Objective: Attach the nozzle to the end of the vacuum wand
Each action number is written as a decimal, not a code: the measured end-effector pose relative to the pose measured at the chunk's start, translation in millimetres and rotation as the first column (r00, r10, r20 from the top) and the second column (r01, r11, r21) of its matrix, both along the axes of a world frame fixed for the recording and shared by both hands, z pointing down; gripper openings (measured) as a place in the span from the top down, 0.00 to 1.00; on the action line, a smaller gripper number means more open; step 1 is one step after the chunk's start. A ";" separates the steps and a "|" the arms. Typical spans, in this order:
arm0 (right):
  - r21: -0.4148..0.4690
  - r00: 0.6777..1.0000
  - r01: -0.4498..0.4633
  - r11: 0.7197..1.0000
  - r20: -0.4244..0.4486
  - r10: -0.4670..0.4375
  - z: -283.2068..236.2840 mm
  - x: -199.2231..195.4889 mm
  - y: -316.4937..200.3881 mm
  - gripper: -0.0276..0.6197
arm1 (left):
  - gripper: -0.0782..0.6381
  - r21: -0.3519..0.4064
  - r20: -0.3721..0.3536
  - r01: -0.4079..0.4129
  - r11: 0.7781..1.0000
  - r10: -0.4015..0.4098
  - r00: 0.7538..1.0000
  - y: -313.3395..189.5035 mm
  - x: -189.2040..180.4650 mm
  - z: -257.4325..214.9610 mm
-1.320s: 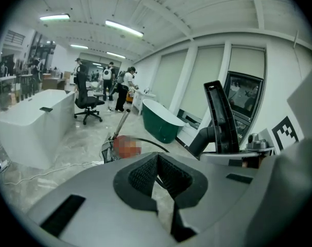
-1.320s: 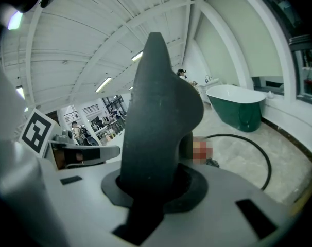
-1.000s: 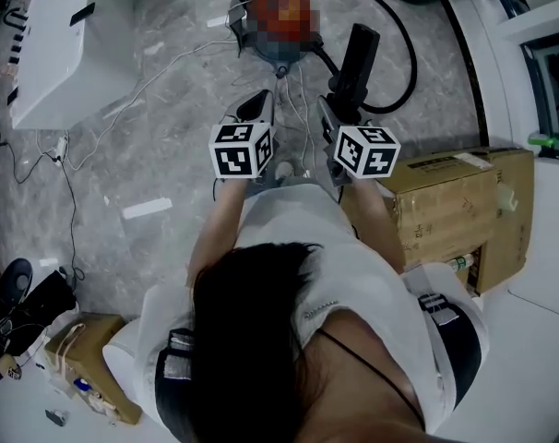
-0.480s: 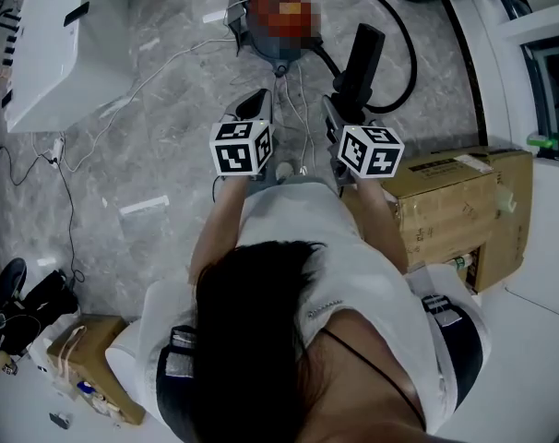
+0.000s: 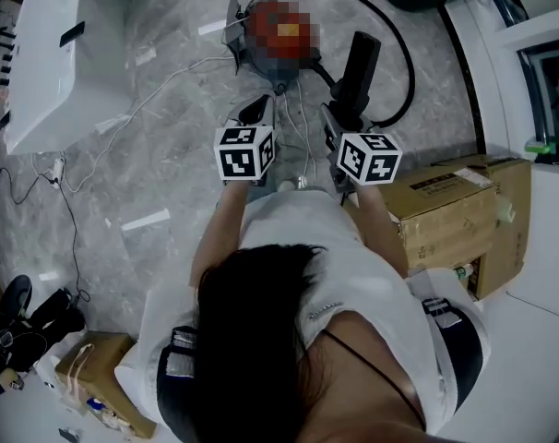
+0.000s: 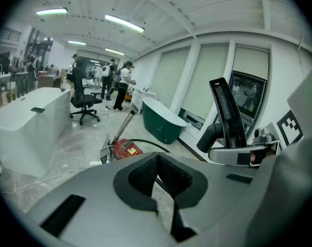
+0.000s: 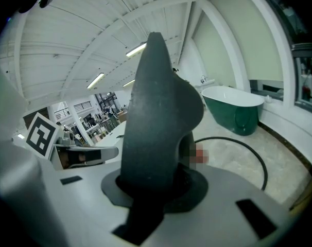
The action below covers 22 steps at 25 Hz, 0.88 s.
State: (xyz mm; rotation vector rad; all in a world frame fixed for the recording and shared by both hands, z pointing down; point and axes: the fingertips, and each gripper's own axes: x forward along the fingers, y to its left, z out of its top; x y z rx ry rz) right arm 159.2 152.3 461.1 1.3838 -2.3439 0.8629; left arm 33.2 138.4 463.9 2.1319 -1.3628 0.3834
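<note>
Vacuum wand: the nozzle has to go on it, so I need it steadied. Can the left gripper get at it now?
Probably, once closer: the wand stands up from the red vacuum ahead of the left gripper, nothing standing between, but the jaws are shut and must open.

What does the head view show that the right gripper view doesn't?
Only the head view shows the person's head and shoulders from above, the cardboard box at their right, and the marker cube on the right tool. Only the right gripper view shows the ceiling lights and a close look at that tool's jaws closed on the base of the black nozzle. Both show the nozzle, the black hose curving over the floor, and the left tool.
</note>
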 end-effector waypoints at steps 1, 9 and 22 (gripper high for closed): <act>-0.003 1.000 -0.001 1.000 0.000 0.001 0.5 -2.3 -7.5 0.82 | 0.89 -0.001 0.000 -0.001 1.000 0.001 1.000 -8.0 -2.1 0.2; -0.008 1.000 0.010 1.000 0.023 -0.010 -4.3 -31.0 -59.8 0.82 | 0.89 -0.008 0.003 -0.008 1.000 0.008 1.000 -64.0 -16.2 0.8; -0.034 1.000 0.014 0.999 0.014 -0.013 1.9 -69.7 -114.1 0.82 | 0.89 -0.018 0.007 -0.036 0.999 0.036 0.999 -122.2 -47.2 5.6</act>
